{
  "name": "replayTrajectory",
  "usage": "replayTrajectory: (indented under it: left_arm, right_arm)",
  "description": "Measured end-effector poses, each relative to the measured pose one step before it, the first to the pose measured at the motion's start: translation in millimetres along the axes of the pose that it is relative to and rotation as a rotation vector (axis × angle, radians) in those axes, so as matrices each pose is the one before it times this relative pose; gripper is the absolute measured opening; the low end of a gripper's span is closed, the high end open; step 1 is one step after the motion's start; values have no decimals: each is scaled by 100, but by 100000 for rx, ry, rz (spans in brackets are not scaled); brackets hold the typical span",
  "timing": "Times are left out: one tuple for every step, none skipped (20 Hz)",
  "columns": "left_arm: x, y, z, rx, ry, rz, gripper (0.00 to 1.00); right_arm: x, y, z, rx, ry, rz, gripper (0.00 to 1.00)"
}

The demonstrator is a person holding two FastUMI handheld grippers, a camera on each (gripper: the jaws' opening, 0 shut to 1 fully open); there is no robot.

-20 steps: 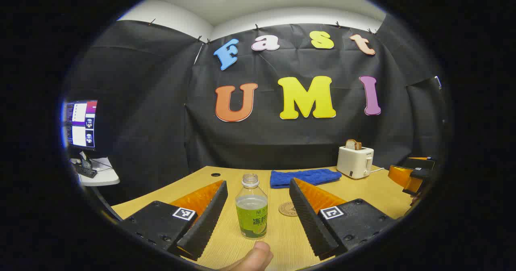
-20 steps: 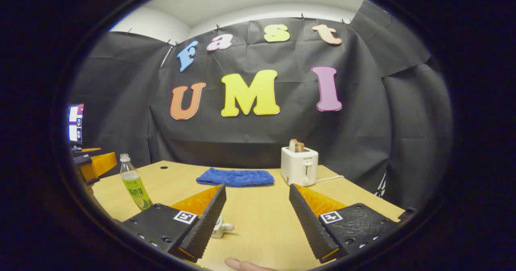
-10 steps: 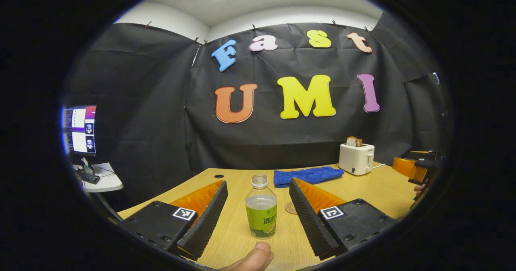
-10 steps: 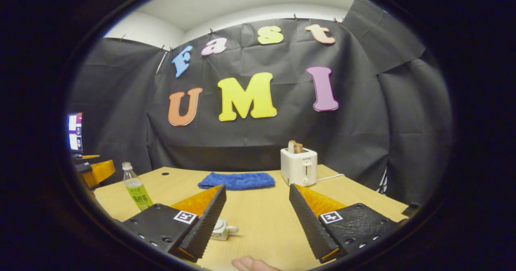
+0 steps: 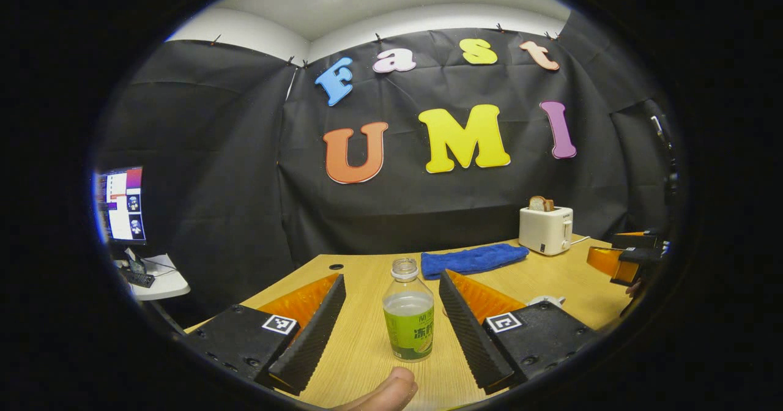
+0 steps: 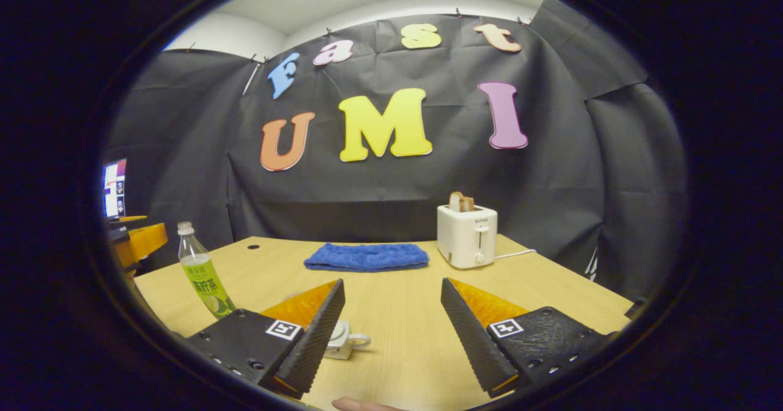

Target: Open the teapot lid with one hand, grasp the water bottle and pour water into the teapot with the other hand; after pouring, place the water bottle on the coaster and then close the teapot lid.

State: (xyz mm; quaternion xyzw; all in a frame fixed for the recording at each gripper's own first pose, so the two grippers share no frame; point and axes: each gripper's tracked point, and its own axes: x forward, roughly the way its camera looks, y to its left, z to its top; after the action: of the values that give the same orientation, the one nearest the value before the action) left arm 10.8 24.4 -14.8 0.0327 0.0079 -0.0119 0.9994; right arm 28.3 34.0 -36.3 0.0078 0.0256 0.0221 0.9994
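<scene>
Closer now, water bottle (image 5: pixel 408 313) stands upright between left claw (image 5: pixel 391 331) fingers.

Toaster (image 6: pixel 467 236), blue towel (image 6: pixel 366 256), monitor (image 5: pixel 120 203)

A staged recording booth in an office-like room is shown: black cloth (image 6: pixel 550 172) is clipped up as walls beyond the jaws, a wooden bench (image 6: pixel 397 337) carries a toaster (image 6: pixel 468 236) and towel (image 6: pixel 366 257), and a monitor (image 5: pixel 122 204) is seen far left.
</scene>
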Motion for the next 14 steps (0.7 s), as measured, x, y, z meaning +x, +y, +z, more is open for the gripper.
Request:
replayTrajectory:
  left_arm:
    - [92, -127, -126, 191, 318, -316, 96]
    - [116, -128, -231, -188, 447, -393, 96]
    - [132, -81, -146, -395, 543, -274, 96]
    - [27, -46, -151, -251, 509, -295, 96]
    - [45, 87, -142, -230, 165, -44, 96]
    - [19, 56, -85, 34, 180, 7, 96]
    - [123, 30, -65, 218, 333, -94, 96]
    - [66, 229, -184, 532, 252, 279, 96]
    - [133, 365, -69, 544, 356, 1072, 96]
    - [53, 377, -116, 242, 427, 998, 96]
    - [127, 206, -162, -295, 672, 342, 96]
    - [174, 71, -295, -575, 485, -6, 96]
    - [78, 90, -71, -455, 282, 259, 96]
    - [-37, 102, -54, 4, 317, 319, 96]
  right_arm:
    - [321, 697, -274, 316, -7, 1450, 95]
    - [474, 711, -413, 342, 299, 1505, 95]
    - [380, 718, -486, 469, 609, 1619, 95]
    - [539, 636, -677, 6, 1493, 1268, 95]
    - [525, 551, -635, -504, 1957, 583, 95]
    - [457, 558, -638, -561, 1662, 979, 92]
    - [438, 902, -353, 315, 943, 2077, 95]
    - [384, 709, -481, 487, 1028, 1192, 95]
    - [518, 348, -419, -25, 1136, 141, 95]
    - [547, 140, -491, -668, 1185, -853, 95]
    - [526, 19, -392, -1032, 1033, -872, 94]
    - [378, 453, -498, -1693, 518, 317, 92]
    - [177, 293, -152, -1836, -236, -393, 90]
    - [60, -10, -256, -1348, -404, -666, 84]
